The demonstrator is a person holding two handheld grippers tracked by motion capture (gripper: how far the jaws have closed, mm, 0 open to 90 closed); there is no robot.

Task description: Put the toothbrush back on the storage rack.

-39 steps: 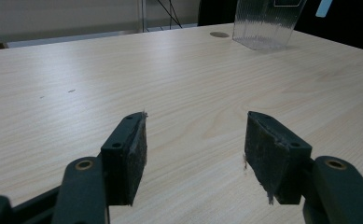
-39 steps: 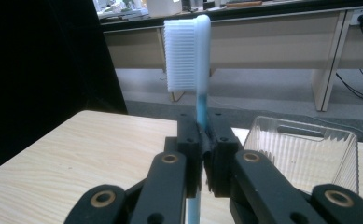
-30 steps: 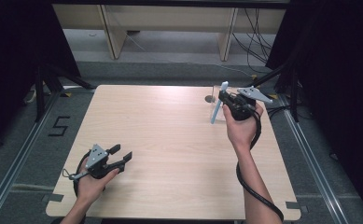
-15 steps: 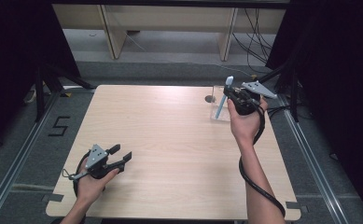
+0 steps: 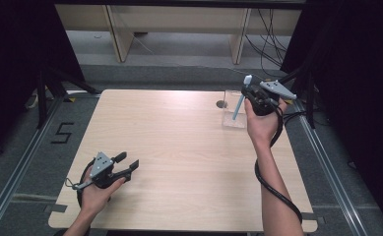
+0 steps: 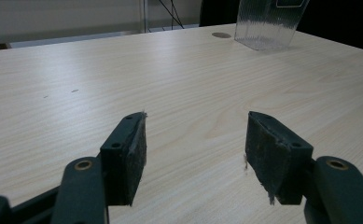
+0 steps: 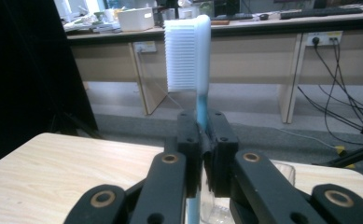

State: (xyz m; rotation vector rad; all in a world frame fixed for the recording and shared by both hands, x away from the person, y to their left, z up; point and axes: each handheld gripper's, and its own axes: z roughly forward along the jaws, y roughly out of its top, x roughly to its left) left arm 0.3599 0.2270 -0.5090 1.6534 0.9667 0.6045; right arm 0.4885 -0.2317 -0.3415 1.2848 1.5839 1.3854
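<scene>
Up by the clear cup [image 5: 234, 114], seemingly above it, the right gripper [image 5: 248, 92] clamps a toothbrush [image 7: 199, 56]; the left gripper [image 6: 195, 142] gapes empty.

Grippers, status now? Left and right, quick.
Left gripper: open, nothing between its jaws.
Right gripper: shut on the toothbrush, bristle head up, above the clear cup.

Right claw [image 5: 248, 91] lifted a touch higher and farther back over the clear cup [image 5: 234, 117], toothbrush [image 5: 240, 101] carried up with it, head raised.
</scene>
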